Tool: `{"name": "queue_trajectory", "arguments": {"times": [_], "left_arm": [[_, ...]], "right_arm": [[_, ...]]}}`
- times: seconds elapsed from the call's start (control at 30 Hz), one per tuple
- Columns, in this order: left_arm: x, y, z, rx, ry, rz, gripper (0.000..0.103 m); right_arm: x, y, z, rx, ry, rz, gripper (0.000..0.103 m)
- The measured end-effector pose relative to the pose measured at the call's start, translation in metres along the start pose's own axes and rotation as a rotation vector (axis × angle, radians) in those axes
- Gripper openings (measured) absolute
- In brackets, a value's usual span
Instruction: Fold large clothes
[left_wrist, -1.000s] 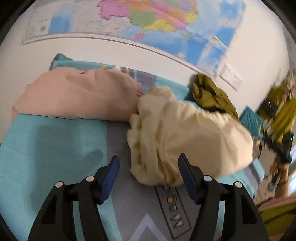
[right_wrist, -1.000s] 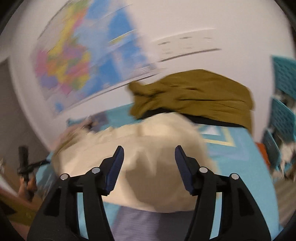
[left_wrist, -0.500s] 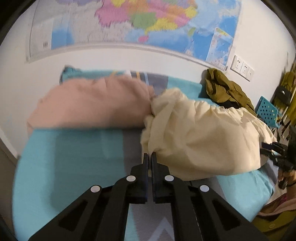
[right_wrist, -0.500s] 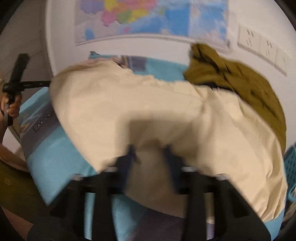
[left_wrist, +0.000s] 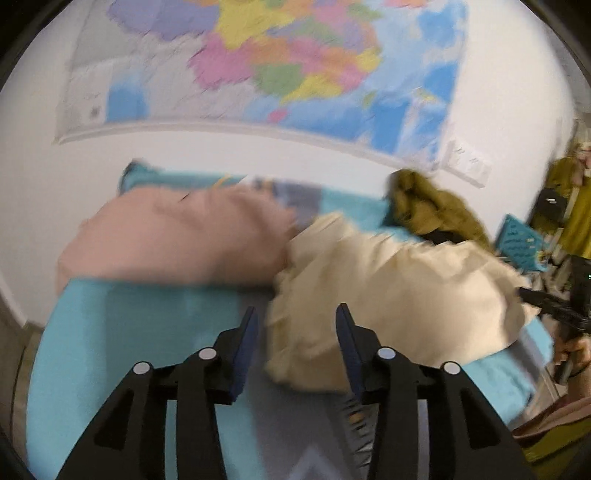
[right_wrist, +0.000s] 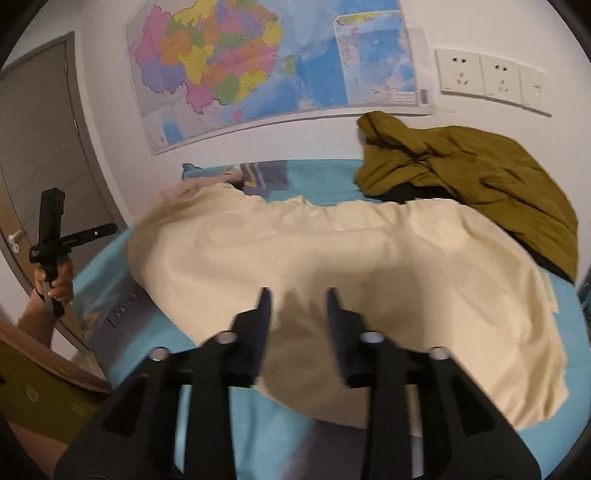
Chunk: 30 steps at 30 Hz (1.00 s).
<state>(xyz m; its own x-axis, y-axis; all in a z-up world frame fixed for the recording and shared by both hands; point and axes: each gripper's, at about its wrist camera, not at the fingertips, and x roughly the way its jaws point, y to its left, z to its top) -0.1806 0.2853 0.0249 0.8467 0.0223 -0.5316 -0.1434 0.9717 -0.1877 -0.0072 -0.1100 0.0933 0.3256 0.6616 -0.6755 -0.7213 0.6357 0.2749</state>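
Both grippers now apart: left gripper reopened after closing half second ago, right gripper likewise, empty. Cream garment released, lying front of olive jacket on bed. Regrasp likely next.

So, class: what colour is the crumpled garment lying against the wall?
Olive green, clearest in the right wrist view.

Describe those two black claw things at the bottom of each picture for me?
Both the left gripper and right gripper are matte black plastic, each with two tapering fingers faced with dark blue pads and dotted with round silver screw heads. No cables or markings show.
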Motion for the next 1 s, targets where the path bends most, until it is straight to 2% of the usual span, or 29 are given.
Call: {"name": "queue_trajectory", "arguments": {"times": [0.1,0.13,0.2,0.23,0.3,0.37,0.4,0.43,0.5,0.57,0.67,0.77,0.87,1.0], "left_arm": [[0.007,-0.031,0.005,0.073,-0.021,-0.035,0.055],[0.016,-0.043,0.006,0.096,-0.013,-0.076,0.062],[0.031,-0.060,0.006,0.118,0.004,-0.090,0.062],[0.043,-0.067,0.005,0.121,0.032,-0.100,0.062],[0.068,-0.075,-0.001,0.137,0.097,-0.091,0.062],[0.095,-0.079,-0.008,0.146,0.182,-0.039,0.062],[0.104,-0.080,-0.011,0.147,0.210,-0.018,0.062],[0.107,-0.078,-0.012,0.145,0.220,-0.013,0.062],[0.108,-0.080,-0.010,0.150,0.218,-0.008,0.065],[0.107,-0.084,-0.007,0.153,0.224,0.004,0.065],[0.105,-0.092,-0.004,0.176,0.208,0.034,0.065],[0.103,-0.098,0.000,0.196,0.196,0.061,0.066],[0.102,-0.101,0.003,0.207,0.189,0.073,0.068],[0.104,-0.101,0.004,0.209,0.199,0.083,0.069]], "right_arm": [[0.022,0.001,0.003,0.005,0.029,-0.014,0.037],[0.029,-0.002,0.003,0.019,0.045,-0.015,0.037],[0.044,-0.015,-0.001,0.053,0.087,-0.055,0.035],[0.051,-0.024,-0.004,0.078,0.113,-0.063,0.025],[0.054,-0.041,-0.010,0.156,0.130,-0.048,0.016],[0.045,-0.044,-0.010,0.166,0.116,-0.040,0.021],[0.036,-0.043,-0.009,0.151,0.101,-0.042,0.029],[0.025,-0.042,-0.007,0.148,0.070,-0.030,0.036],[0.002,-0.046,-0.002,0.160,0.003,0.002,0.038],[-0.016,-0.055,0.003,0.171,-0.055,-0.050,0.041],[-0.030,-0.072,0.005,0.219,-0.093,-0.121,0.045],[-0.023,-0.095,-0.001,0.271,-0.055,-0.181,0.050],[-0.005,-0.114,-0.021,0.298,0.042,-0.239,0.045],[-0.002,-0.122,-0.035,0.334,0.062,-0.221,0.042]]}}
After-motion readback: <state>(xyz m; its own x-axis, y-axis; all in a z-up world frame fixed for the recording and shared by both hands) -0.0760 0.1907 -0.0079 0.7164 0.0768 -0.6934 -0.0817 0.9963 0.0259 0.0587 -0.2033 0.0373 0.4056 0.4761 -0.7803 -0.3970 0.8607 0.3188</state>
